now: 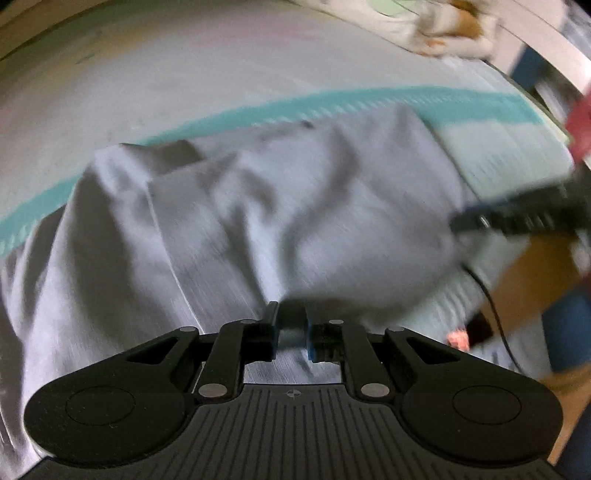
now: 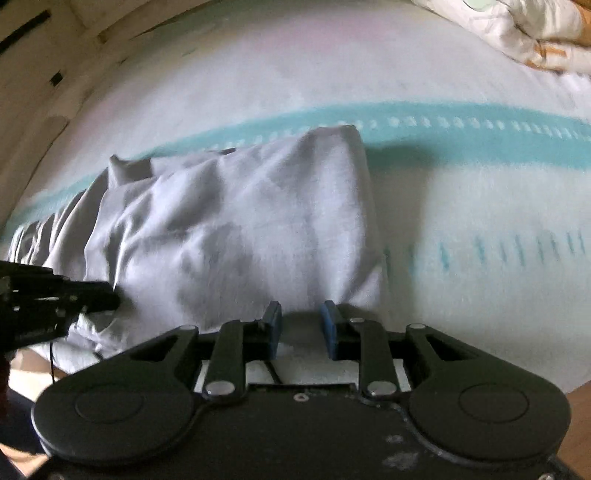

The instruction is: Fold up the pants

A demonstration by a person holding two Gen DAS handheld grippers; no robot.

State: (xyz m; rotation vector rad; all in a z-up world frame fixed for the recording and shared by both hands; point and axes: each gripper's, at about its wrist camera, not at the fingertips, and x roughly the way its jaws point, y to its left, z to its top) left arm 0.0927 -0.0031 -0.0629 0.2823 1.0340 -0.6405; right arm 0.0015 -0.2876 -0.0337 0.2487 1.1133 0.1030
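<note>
Lying on a bed, grey pants already doubled over but rumpled — left gripper and right gripper both slightly apart, holding nothing — smoothing and further folds probably remain

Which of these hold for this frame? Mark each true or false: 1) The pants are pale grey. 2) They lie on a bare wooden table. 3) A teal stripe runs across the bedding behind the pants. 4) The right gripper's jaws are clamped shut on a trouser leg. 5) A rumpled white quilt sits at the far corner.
1) True: the pants are pale grey.
2) False: they lie on a white bed sheet.
3) True: the teal stripe passes behind them.
4) False: the right gripper stands with its jaws apart at the pants' near edge, no cloth pinched.
5) True: the quilt is at the far right.
</note>
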